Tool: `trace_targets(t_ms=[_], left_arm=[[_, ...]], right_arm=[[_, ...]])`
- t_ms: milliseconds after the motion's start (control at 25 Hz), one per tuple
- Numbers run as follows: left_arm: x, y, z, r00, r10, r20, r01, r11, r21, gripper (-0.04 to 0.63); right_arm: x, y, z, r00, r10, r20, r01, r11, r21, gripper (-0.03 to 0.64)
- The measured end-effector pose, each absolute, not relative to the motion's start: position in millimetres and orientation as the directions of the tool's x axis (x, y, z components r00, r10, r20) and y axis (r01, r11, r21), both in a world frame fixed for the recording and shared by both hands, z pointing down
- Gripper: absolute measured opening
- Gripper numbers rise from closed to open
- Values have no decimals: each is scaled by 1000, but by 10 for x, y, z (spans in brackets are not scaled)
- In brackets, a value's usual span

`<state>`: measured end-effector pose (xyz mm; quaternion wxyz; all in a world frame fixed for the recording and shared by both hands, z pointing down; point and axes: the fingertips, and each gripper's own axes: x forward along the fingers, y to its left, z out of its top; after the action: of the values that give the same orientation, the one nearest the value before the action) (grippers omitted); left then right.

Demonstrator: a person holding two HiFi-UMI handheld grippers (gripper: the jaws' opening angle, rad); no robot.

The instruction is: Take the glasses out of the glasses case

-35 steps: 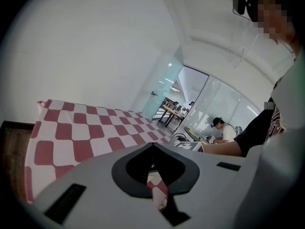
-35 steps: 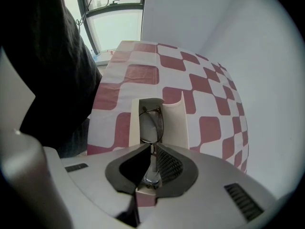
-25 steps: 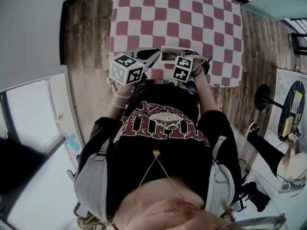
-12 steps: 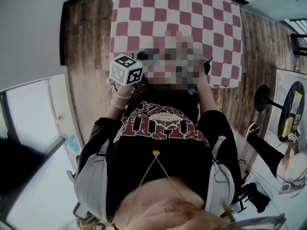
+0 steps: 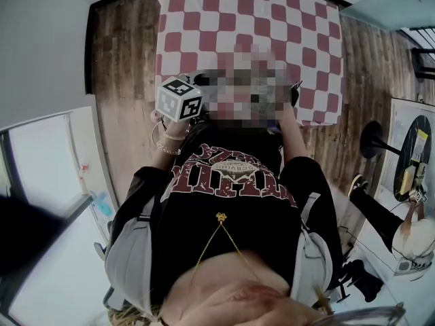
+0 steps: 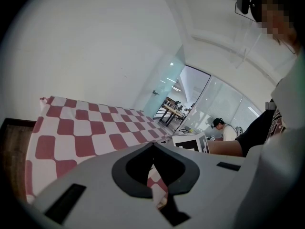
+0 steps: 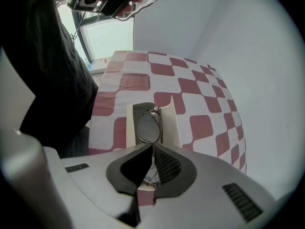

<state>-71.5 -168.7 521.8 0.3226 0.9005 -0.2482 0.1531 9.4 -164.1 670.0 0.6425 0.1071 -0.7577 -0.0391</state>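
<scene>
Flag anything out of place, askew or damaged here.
Nothing stands out. The glasses lie straight in the open glasses case on the checked tablecloth; no spill or damage shows.

Red-and-white checked table (image 5: 272,26), open glasses case (image 7: 170,124) lying on it, glasses (image 7: 148,128) inside

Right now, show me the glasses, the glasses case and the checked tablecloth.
glasses (image 7: 148,128): right gripper view, on the lens beyond the jaws.
glasses case (image 7: 170,124): right gripper view, on its cream right wall.
tablecloth (image 7: 190,87): right gripper view, on the checked cloth beyond the case.
</scene>
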Motion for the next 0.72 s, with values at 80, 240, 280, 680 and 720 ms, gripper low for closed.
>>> trace_targets(t_ms=[80,240,280,680,720], left_arm=[[-716,-1681,5222,830,-347,438,-546,-668,505,8],[-706,-1662,5240,830,-343,440,-545,-667,508,8],[-700,-1658,5246,830,-341,441,-544,-667,509,8],[-664,-1633,5286,830,-327,453,-541,-672,505,8],[-664,-1634,5281,829,-327,453,-541,-674,504,8]], right_arm=[[93,-1637,6683,-153,-213,965,-114,974,197,32],[97,-1632,6621,-159,-217,963,-120,973,199,32],[103,-1634,6605,-160,-218,963,-122,972,200,32],[109,-1649,6490,-171,-213,962,-122,973,194,32],[106,-1652,6478,-172,-215,961,-118,973,196,32]])
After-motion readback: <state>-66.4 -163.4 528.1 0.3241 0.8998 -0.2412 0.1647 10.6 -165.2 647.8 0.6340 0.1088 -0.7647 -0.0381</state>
